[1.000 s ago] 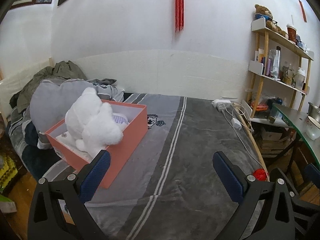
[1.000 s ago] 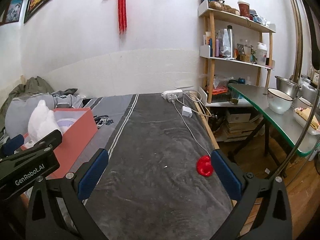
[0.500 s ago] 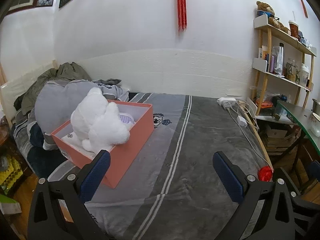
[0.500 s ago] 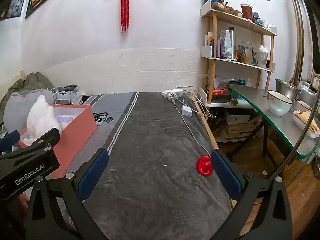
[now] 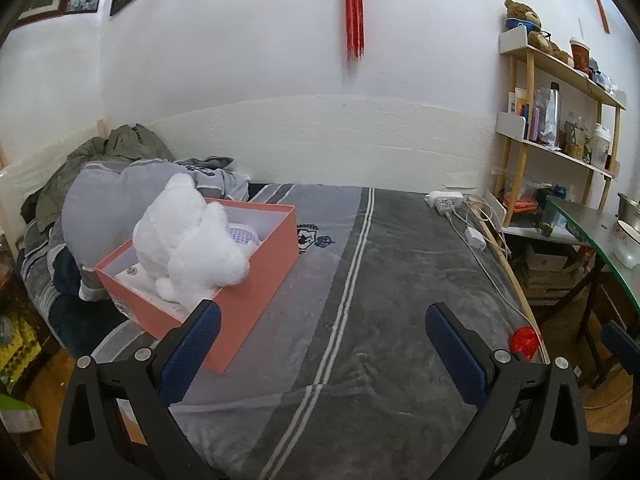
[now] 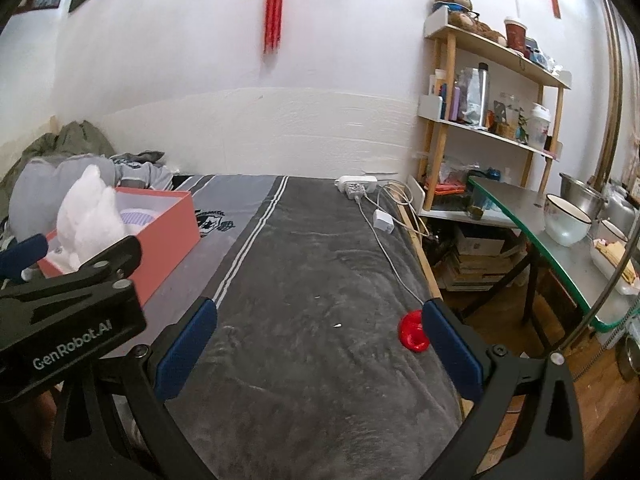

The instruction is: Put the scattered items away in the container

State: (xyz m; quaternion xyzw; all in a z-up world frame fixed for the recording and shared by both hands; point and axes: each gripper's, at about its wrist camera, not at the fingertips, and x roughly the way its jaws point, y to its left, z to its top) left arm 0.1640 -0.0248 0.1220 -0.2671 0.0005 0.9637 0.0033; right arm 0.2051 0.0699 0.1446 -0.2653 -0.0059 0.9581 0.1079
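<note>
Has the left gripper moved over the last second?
Yes. In the left wrist view the pink box, the power strip and the shelf have all slid rightward in frame, so the left gripper has swung leftward, jaws open.

Both views are taken from low over the near edge of the bed (image 5: 400, 280), facing the white wall at 12 o'clock. The pink box (image 5: 256, 280) is seen close at 10 o'clock from the left wrist and farther off from the right. Box, bed, shelf (image 6: 492, 80) and red item (image 6: 412, 330) are shared.
</note>
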